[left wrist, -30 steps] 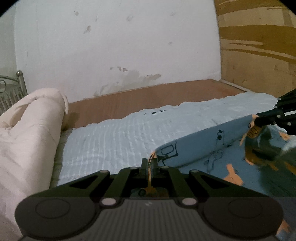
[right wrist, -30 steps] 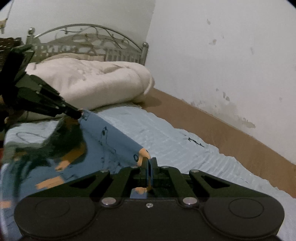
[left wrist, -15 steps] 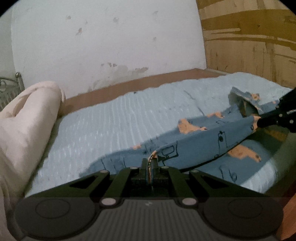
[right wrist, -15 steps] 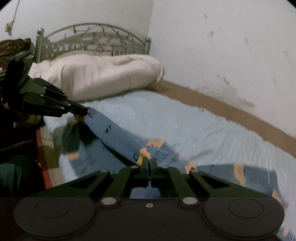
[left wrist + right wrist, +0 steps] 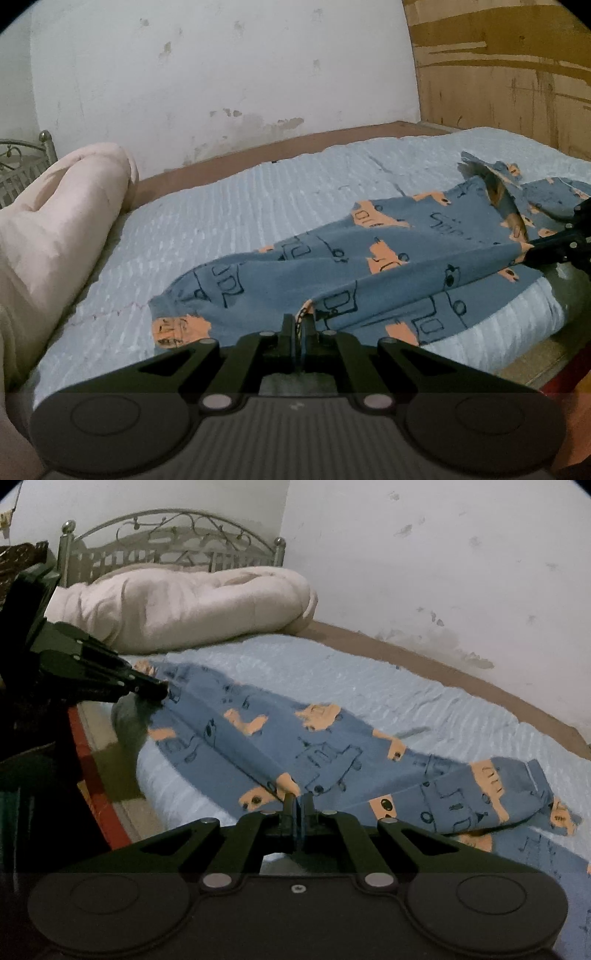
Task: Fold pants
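Note:
The blue pants (image 5: 332, 269) with orange and black vehicle prints lie spread along the near side of the light blue bed; they also show in the right wrist view (image 5: 325, 749). My left gripper (image 5: 300, 325) is shut on the pants' near edge. It appears in the right wrist view (image 5: 155, 688) at the left end of the fabric. My right gripper (image 5: 298, 803) is shut on the same edge farther along, and shows in the left wrist view (image 5: 532, 254) at the right. The edge is stretched between the two grippers, just above the mattress.
A rolled cream duvet (image 5: 55, 229) lies at the head of the bed by the metal headboard (image 5: 173, 542). A white wall (image 5: 221, 74) runs along the far side. A wooden panel (image 5: 509, 74) stands at the foot. The mattress edge (image 5: 155, 775) drops to the floor.
Both grippers have come down with the pants, which hung in the air a second ago. The fabric now lies spread flat on the bed.

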Demonstrator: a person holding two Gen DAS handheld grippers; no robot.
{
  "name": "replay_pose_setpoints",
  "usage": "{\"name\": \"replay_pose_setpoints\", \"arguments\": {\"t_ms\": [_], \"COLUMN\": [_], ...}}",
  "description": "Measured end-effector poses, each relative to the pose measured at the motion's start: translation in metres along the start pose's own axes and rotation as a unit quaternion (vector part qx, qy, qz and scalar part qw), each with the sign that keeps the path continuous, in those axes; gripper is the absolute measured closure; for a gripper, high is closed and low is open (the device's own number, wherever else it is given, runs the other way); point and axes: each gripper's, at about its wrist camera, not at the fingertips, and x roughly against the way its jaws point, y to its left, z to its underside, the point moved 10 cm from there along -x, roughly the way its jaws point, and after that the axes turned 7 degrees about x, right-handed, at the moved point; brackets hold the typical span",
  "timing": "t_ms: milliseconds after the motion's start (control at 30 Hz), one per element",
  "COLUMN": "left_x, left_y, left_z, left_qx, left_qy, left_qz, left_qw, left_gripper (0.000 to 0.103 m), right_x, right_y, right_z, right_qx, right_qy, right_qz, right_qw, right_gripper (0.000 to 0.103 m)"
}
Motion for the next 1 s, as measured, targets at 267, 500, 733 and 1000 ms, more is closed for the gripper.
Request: {"name": "replay_pose_setpoints", "arguments": {"t_ms": [267,500,733,1000], "left_x": [0.008,0.022,0.030,-0.002], "left_y": [-0.001,-0.010,-0.053,-0.146], "left_z": [0.009,0.006,-0.020,-0.056], "left_qx": [0.015,0.062,0.129,0.128], "left_qy": [0.000,-0.007,-0.047,-0.045], "left_qz": [-0.007,0.007,0.050,0.134], "left_qw": [0.9999,0.9980,0.9893,0.9816], "left_gripper": [0.102,0.039,0.001,0.001], "right_x": [0.003,0.006,0.040,0.098], "right_y": [0.001,0.000,-0.038,-0.138], "right_z": [0.008,0.013,0.028,0.081], "right_qx": [-0.011,-0.029,-0.100,-0.176], "right_qy": [-0.004,-0.013,-0.039,-0.032], "right_qz": [-0.009,-0.019,0.011,0.144], "right_qw": [1.000,0.999,0.994,0.973], "right_gripper": [0.103,0.085,0.020,0.001]}}
